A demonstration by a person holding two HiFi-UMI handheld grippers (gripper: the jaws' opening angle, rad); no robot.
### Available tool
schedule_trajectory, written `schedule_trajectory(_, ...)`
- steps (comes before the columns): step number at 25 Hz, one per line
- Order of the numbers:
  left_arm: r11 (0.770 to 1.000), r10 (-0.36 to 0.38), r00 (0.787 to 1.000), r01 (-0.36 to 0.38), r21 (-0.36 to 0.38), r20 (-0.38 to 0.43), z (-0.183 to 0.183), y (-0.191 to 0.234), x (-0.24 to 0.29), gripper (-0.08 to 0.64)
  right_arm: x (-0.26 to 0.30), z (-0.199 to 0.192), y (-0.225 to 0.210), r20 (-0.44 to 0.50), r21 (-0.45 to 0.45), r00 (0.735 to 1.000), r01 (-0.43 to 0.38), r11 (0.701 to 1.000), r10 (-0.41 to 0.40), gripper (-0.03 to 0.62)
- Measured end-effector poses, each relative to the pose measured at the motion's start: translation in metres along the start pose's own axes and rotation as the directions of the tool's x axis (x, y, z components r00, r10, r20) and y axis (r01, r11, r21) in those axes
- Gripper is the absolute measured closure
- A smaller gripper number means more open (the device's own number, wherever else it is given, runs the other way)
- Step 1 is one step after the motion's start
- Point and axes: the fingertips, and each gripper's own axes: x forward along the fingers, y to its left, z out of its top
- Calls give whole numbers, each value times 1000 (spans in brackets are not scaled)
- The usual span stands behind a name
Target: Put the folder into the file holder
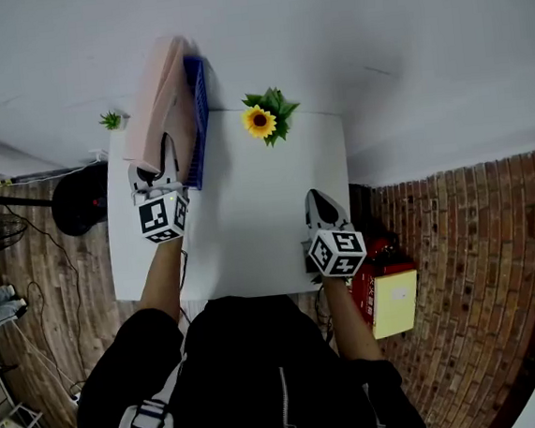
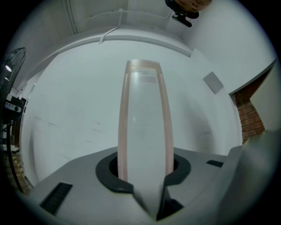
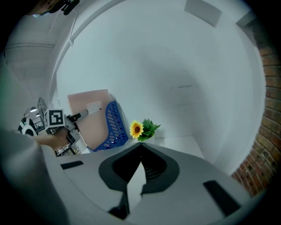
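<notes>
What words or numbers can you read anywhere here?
No words or numbers can be read.
Folder label: too blurred to read.
Left cube, right cube: black-and-white square patterns only, no letters.

Table [image 1: 249, 219] seems clear between file holder [image 1: 198, 111] and sunflower [image 1: 260, 122]

The file holder [image 1: 198, 111] is masked along its left side by the pink folder [image 1: 164, 96]; the folder's lower edge is lost between the jaws of the left gripper [image 1: 161, 162]; the print on its pale label [image 2: 148, 79] is blurred beyond reading; the table [image 1: 267, 208] is covered at its near edge by the person's dark clothing [image 1: 254, 370]; a red and yellow object [image 1: 388, 295] beside the table is half hidden and cannot be identified; a small green plant [image 1: 111, 120] is too tiny to be made out.
</notes>
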Motion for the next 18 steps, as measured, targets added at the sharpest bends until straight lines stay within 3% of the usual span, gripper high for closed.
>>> schedule_trajectory(18, 999, 14, 996, -11, 34, -83, -44, -1, -1, 410, -2, -7, -1, -16, -8, 1000, -5, 1000, 5, 583)
